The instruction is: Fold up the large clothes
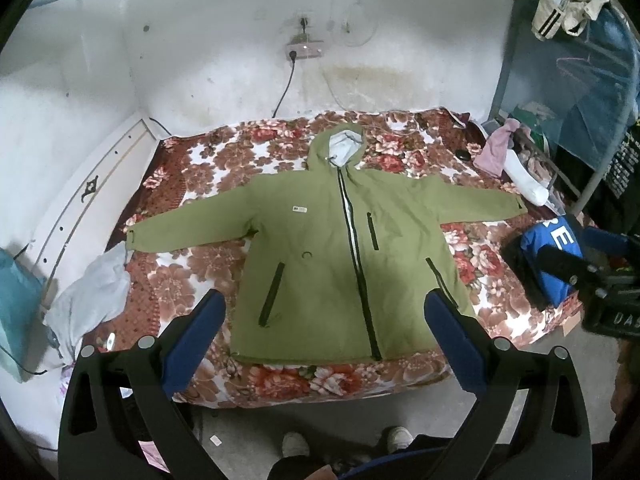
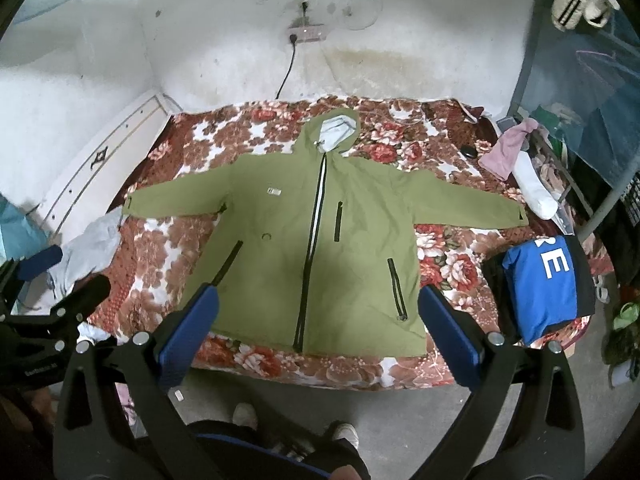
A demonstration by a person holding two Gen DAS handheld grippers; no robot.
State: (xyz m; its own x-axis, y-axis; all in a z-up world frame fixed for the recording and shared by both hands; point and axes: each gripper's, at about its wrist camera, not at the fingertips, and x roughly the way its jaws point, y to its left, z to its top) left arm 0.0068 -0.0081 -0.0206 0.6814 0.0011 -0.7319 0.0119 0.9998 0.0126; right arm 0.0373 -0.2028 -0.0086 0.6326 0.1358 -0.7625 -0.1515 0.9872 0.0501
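An olive green hooded jacket (image 1: pixel 320 240) lies flat, front up, zipped, on a floral blanket-covered bed (image 1: pixel 208 264), both sleeves spread out sideways, hood toward the wall. It also shows in the right wrist view (image 2: pixel 304 240). My left gripper (image 1: pixel 326 300) is open and empty, held above the bed's near edge over the jacket's hem. My right gripper (image 2: pixel 318 296) is open and empty, likewise above the hem. The right gripper's body shows at the right edge of the left wrist view (image 1: pixel 600 276).
A folded blue garment (image 2: pixel 540 280) on dark cloth lies at the bed's right side. A grey garment (image 1: pixel 92 292) lies bunched at the left edge. A pink cloth (image 2: pixel 508 152) and white sock (image 2: pixel 534 188) lie far right by a metal rack (image 1: pixel 560 92). My feet stand on the floor (image 1: pixel 296 440).
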